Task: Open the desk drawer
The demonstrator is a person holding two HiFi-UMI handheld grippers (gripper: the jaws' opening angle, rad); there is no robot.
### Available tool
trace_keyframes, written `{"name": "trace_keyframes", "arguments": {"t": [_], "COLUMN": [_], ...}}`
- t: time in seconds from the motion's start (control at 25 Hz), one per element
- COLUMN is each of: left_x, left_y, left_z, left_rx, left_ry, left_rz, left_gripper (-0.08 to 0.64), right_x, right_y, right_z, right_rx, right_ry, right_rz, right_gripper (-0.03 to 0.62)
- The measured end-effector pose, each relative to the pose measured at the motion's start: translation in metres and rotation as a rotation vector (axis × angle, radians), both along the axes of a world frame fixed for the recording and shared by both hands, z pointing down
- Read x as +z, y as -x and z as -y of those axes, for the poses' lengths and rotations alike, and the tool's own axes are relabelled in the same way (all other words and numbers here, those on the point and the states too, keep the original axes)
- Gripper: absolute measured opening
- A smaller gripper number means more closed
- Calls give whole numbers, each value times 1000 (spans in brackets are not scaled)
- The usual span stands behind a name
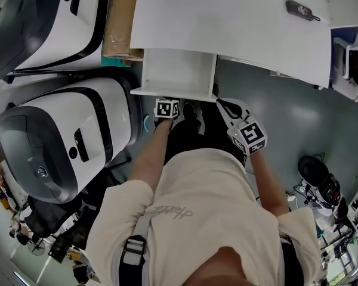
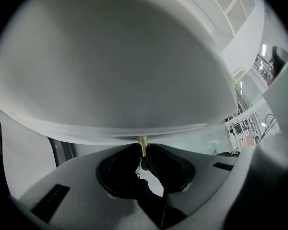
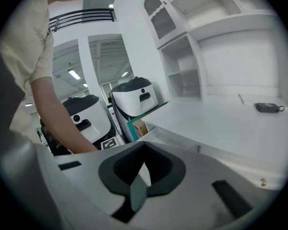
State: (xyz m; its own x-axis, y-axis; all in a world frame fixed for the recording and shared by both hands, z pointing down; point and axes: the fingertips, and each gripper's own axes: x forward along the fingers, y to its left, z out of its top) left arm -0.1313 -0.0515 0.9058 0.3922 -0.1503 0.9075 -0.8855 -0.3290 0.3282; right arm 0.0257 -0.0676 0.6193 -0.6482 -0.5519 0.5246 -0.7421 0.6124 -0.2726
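Starting closest in: the person point(image 1: 203, 219) is standing right up against the job, with chest and arms filling the bottom of the head view. So I'm guessing there isn't much room left behind the hands.

The left hand-held gripper point(image 2: 143, 152) is clenching the little brass knob point(image 2: 142, 144) that's sticking out of the drawer point(image 1: 179, 70) front, with the tips pinching its stem. The right hand-held gripper point(image 3: 144, 145) is hanging just off the drawer's right front corner. Its tips are looking pressed together with nothing in them, and it's not touching anything as far as I can tell.

The drawer is already sticking partway out from under the worktop point(image 1: 227, 22) edge, with its white inside showing and looking empty. Its front is running left to right straight ahead of the left hand, and it's sliding along a line from the worktop toward the person. So the left hand is the one doing the job, and any further pull is heading straight at the body, which I'd say is the limit here.

A big white machine point(image 1: 59, 142) is sitting near the drawer's left side, while the floor point(image 1: 286, 112) on the right is lying open.

Further back, a cardboard box point(image 1: 119, 34) is butting against the worktop's left edge, and a small black fob point(image 1: 301, 9) is lying at the far right of the worktop, well away from all this
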Motion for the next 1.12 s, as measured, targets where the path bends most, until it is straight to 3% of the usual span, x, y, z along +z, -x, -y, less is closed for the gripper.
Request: {"name": "trace_keyframes", "arguments": {"t": [0.88, 1.12], "left_x": [0, -1], "left_y": [14, 16], "left_z": [-45, -47], "left_rx": [15, -18], "left_ry": [-4, -28], "left_rz": [-56, -78], "left_gripper": [74, 74], "right_x": [10, 6], "right_y": [34, 37], "right_z": [-59, -68], "right_rx": [62, 82], "right_ry": [24, 19], "right_rz": [-23, -38], "right_gripper": [-2, -2]}}
